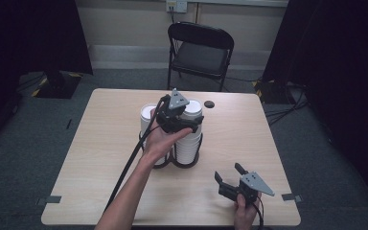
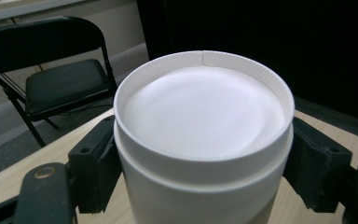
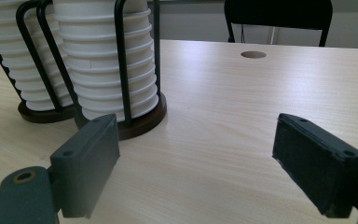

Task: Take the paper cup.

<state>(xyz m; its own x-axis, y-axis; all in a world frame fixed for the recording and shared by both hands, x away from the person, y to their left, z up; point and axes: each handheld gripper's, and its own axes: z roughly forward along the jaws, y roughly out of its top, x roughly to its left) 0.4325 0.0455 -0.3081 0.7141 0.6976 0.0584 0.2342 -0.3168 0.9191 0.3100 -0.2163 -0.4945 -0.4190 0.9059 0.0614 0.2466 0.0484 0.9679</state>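
Up close, the left gripper (image 2: 204,154) has its jaws clamped on the top paper cup (image 2: 204,112) of the right-hand stack (image 1: 189,136) in the black rack (image 3: 121,60), with a second stack (image 1: 148,115) beside it; the right gripper (image 1: 231,173) sits open near the table (image 1: 249,129) edge, well apart from the cups

Two cup stacks (image 1: 191,139) block mid-table; bare table (image 1: 249,143) right of them.

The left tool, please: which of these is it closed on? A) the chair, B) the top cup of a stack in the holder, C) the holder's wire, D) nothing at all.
B: in the left gripper view the left tool has its pads against both sides of the top cup.
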